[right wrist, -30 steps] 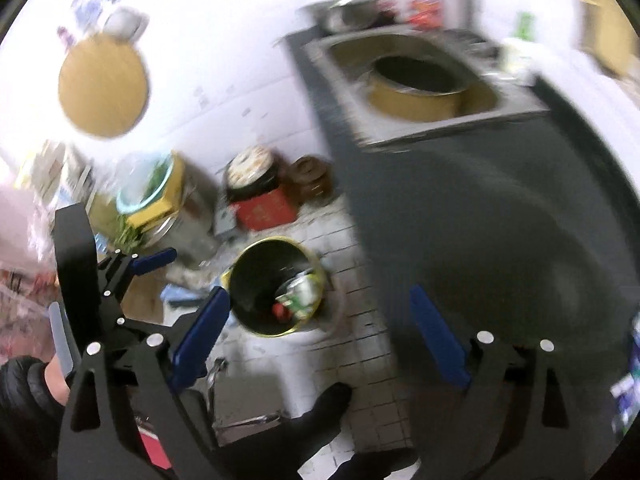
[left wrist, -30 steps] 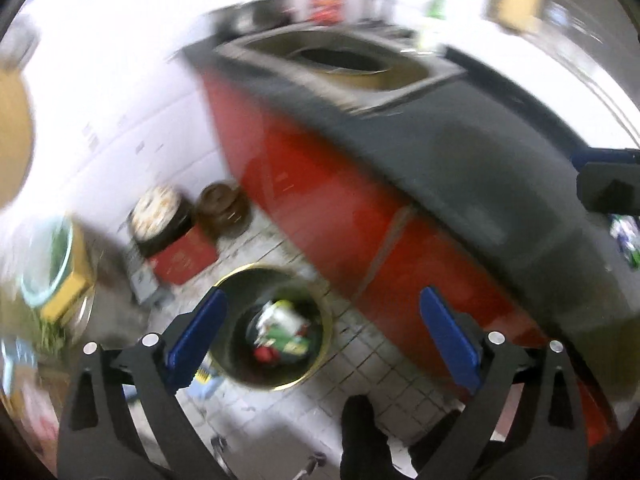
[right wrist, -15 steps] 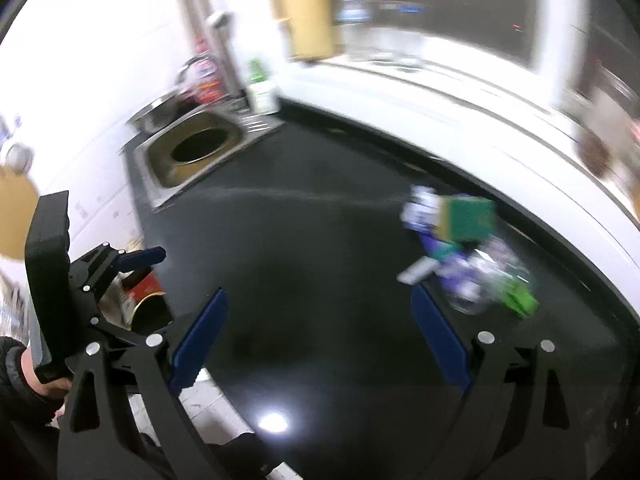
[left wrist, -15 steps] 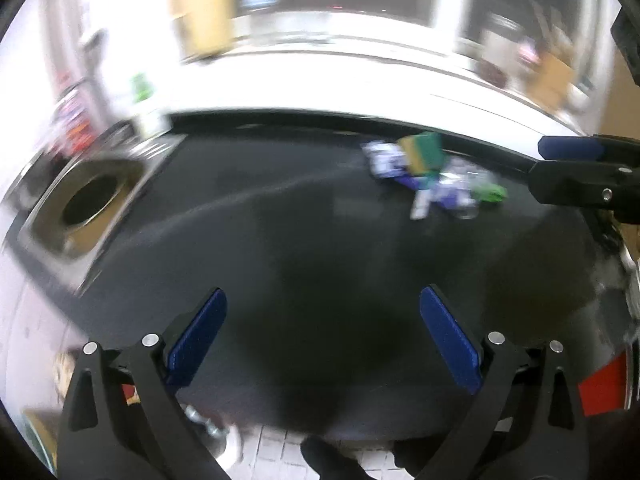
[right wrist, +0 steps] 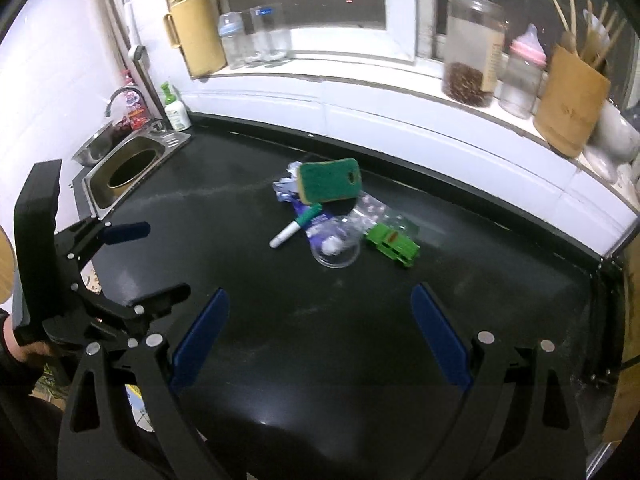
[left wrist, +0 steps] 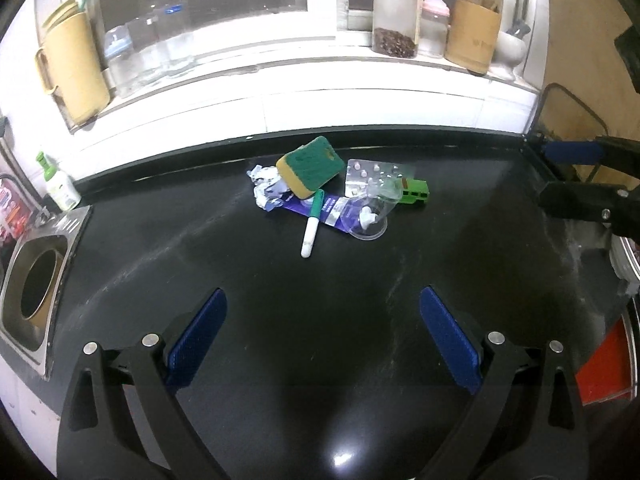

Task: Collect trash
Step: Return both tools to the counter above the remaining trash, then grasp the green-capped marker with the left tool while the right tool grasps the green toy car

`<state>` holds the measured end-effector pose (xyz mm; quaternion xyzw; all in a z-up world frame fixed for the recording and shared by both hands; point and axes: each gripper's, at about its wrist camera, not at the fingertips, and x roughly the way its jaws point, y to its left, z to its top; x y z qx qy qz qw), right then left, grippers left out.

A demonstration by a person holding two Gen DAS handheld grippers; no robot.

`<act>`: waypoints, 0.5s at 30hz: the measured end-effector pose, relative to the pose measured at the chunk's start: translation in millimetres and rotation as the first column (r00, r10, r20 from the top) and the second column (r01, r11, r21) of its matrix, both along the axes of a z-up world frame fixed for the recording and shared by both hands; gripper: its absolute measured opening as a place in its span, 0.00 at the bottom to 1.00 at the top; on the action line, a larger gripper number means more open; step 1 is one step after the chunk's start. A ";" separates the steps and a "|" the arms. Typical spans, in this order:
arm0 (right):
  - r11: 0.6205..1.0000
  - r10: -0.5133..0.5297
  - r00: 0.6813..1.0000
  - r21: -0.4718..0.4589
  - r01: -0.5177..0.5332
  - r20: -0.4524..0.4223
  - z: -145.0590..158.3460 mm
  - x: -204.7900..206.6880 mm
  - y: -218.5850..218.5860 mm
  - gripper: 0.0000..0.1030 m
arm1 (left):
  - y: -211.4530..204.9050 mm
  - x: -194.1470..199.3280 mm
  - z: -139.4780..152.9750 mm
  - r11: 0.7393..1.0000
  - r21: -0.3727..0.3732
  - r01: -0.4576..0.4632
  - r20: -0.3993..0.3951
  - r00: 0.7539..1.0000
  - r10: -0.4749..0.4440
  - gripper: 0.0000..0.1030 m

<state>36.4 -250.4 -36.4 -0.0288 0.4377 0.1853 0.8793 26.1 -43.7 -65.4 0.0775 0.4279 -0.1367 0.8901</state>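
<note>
Both our left gripper [left wrist: 322,336] and right gripper [right wrist: 320,336] hang with fingers spread wide and empty above the black table [left wrist: 360,280], and the trash pile lies well ahead of the fingers, roughly centred between them. To pick well, we should go for the loose outer pieces first: the marker [left wrist: 311,228] sticking out toward us, or the green toy block [right wrist: 393,245] at the pile's right edge. We would leave the sponge [left wrist: 311,170], tilted on the crumpled wrappers [left wrist: 267,190], and the tipped plastic cup [right wrist: 336,250] until they are clear.
</note>
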 end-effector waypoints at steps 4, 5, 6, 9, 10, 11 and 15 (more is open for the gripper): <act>1.000 0.004 1.000 -0.004 -0.004 -0.015 -8.9 9.6 -12.2 0.87 | -3.6 13.4 -5.9 1.000 0.007 -0.003 -0.010 1.000 0.003 0.92; 1.000 0.007 1.000 -0.008 -0.007 -0.022 -12.2 13.9 -14.0 0.87 | -3.4 15.8 -7.3 1.000 0.010 -0.003 -0.012 1.000 0.003 0.91; 1.000 0.010 1.000 -0.010 -0.010 -0.027 -15.3 17.3 -15.9 0.87 | -4.2 19.4 -9.7 1.000 0.015 -0.003 -0.014 1.000 0.003 0.91; 1.000 0.020 0.999 -0.023 -0.021 -0.046 -28.3 31.9 -25.2 0.87 | -7.3 32.7 -18.8 1.000 0.027 -0.002 -0.023 1.000 0.002 0.91; 0.999 0.023 0.998 -0.026 -0.024 -0.053 -33.2 36.8 -27.7 0.87 | -8.0 37.4 -22.2 1.000 0.028 -0.001 -0.027 1.000 0.001 0.91; 0.999 0.025 0.998 -0.031 -0.027 -0.064 -40.2 43.4 -30.7 0.87 | -9.5 44.7 -27.9 0.999 0.034 -0.001 -0.031 1.000 0.002 0.91; 0.998 0.039 0.994 -0.050 -0.045 -0.105 -67.8 72.0 -37.8 0.87 | -15.9 69.1 -49.7 0.998 0.063 0.011 -0.045 0.999 -0.008 0.91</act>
